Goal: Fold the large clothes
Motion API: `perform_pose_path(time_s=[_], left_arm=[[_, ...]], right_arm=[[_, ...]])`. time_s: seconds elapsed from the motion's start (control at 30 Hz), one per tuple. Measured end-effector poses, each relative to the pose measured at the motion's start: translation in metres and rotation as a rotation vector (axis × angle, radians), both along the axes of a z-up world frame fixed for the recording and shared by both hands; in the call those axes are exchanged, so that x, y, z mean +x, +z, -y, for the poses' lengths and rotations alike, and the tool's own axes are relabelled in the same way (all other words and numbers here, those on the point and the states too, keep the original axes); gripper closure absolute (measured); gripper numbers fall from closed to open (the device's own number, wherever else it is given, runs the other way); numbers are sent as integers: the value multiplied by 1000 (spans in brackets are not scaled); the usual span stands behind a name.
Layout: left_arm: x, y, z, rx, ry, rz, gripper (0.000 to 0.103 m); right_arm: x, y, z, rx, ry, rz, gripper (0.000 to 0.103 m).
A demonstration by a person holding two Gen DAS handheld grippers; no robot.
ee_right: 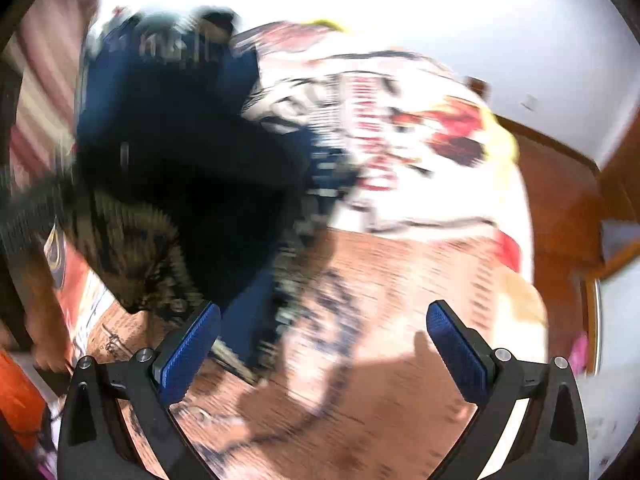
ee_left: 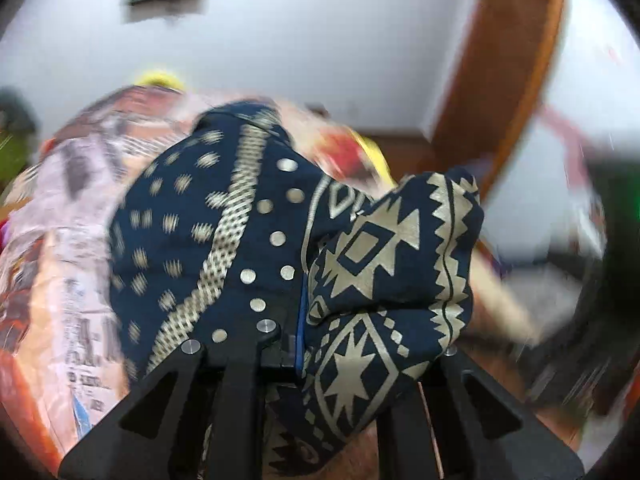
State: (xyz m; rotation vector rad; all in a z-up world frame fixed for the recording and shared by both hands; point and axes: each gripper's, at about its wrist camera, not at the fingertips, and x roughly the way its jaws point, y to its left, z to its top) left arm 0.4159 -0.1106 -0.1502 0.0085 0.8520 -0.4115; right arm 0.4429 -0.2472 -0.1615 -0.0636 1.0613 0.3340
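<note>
Cloth (ee_left: pixel 360 248) is bunching in our left gripper (ee_left: pixel 298 320), pinched so we can carry it over; right gripper (ee_right: pixel 324 344) is gaping wide, probably awaiting another edge.

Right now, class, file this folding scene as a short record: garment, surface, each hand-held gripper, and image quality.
garment: navy cloth with cream geometric print, bunched up
surface: printed bedcover in white, red and orange
left hand-held gripper: shut on the navy cloth, which drapes over its fingers
right hand-held gripper: open, nothing between its blue pads, above the bedcover
image quality: heavy motion blur in both views
</note>
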Motion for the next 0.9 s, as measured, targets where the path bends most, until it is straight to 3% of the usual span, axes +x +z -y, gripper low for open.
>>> perform_pose_path(time_s=[0.17, 0.4, 0.6, 0.63, 0.67, 0.9], left_arm=[[-21, -39, 17, 119, -90, -101, 93], [-32, -29, 3, 152, -111, -130, 88], [-49, -12, -8, 131, -122, -133, 67], [-55, -8, -11, 139, -126, -131, 53], [-59, -5, -15, 127, -137, -133, 46], [-82, 19, -59, 93, -82, -97, 37]], right_arm=[[-8, 7, 39, 62, -96, -14, 0], [-17, 14, 44, 108, -93, 7, 0], [-24, 27, 38, 141, -69, 39, 0], [-23, 28, 37, 142, -65, 41, 0], [-23, 30, 35, 144, -62, 44, 0], [-19, 29, 7, 180, -25, 34, 0]])
